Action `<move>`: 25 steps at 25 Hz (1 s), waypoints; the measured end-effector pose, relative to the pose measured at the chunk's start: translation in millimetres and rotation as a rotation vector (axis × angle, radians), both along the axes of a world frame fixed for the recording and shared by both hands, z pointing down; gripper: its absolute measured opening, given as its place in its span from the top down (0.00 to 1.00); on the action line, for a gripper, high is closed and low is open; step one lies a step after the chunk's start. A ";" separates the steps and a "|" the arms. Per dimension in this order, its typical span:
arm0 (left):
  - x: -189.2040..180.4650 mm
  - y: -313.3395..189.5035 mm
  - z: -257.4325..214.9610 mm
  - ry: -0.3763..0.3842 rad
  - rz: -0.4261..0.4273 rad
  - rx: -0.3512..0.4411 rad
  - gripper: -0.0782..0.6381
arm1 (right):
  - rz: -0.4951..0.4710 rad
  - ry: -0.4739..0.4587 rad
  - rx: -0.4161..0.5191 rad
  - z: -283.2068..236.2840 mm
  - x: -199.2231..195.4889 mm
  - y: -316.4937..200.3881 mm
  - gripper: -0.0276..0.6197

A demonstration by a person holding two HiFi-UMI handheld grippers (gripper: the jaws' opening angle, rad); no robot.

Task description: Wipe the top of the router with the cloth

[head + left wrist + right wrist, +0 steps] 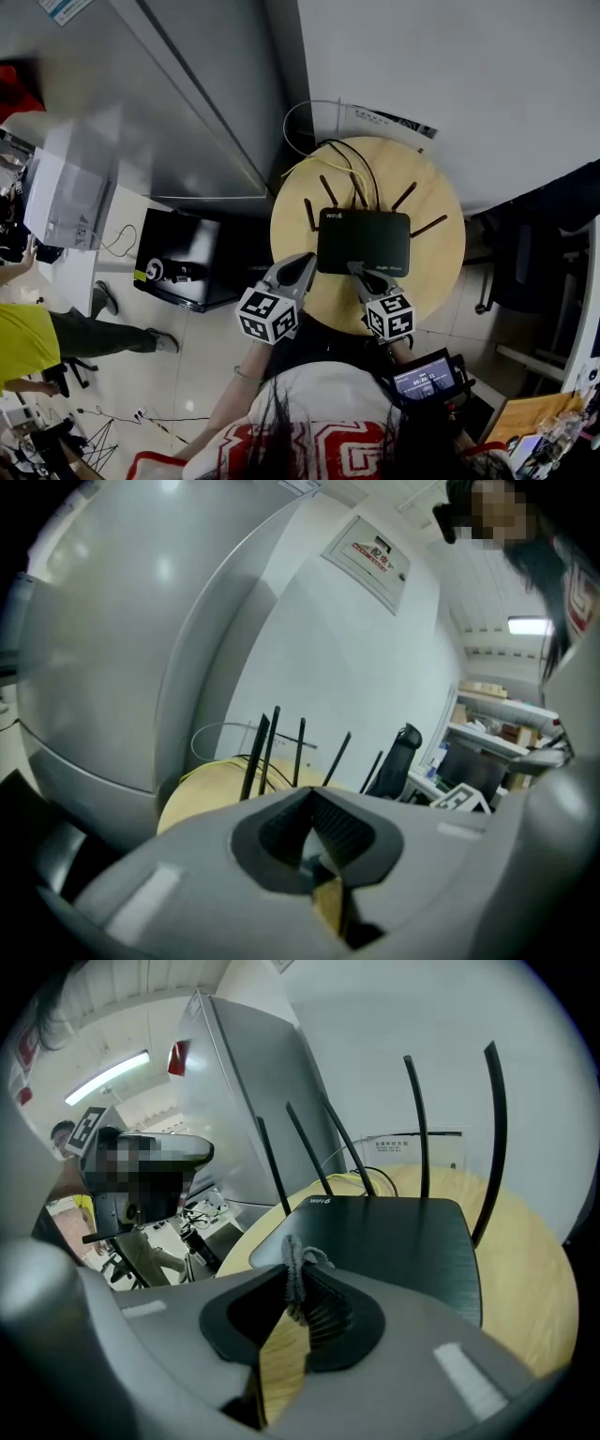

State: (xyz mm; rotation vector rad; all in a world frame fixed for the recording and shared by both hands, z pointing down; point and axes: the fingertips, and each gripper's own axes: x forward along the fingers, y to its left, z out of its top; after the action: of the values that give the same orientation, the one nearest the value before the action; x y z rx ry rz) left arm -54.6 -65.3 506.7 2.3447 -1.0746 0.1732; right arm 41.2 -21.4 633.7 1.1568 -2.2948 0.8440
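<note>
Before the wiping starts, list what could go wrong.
1. The right gripper pinches only a thin edge of the cloth; it could slip out, leaving bare jaws scraping the router.
2. The antennas stand up round the router's back and sides; a long stroke might knock them.
3. The left gripper, shut beside the router, does not hold it, so pushing may slide it across the round table toward the cables.

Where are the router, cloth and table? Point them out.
router [364, 242], head view, centre of its top.
cloth [293, 1261], right gripper view, tuft between the jaws.
table [439, 261], head view, bare right side.
</note>
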 end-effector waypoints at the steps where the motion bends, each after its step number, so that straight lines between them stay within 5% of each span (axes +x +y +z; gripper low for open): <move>1: -1.6 0.1 -0.1 0.001 -0.005 0.000 0.89 | -0.001 0.000 0.006 -2.3 -0.4 -3.8 0.89; 18: -74.8 2.3 -3.2 -0.038 -0.175 0.002 0.89 | -0.043 0.070 0.090 -8.1 -15.9 -138.4 0.89; 25: -86.2 1.8 -1.8 -0.037 -0.200 -0.007 0.89 | -0.055 0.066 0.063 -0.5 -21.6 -130.5 0.89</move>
State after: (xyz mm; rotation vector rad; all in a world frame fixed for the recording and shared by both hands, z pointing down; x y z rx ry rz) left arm -140.9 -63.5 504.9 2.2185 -1.3153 0.1453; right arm 19.6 -151.9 633.2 1.1259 -2.3034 0.7075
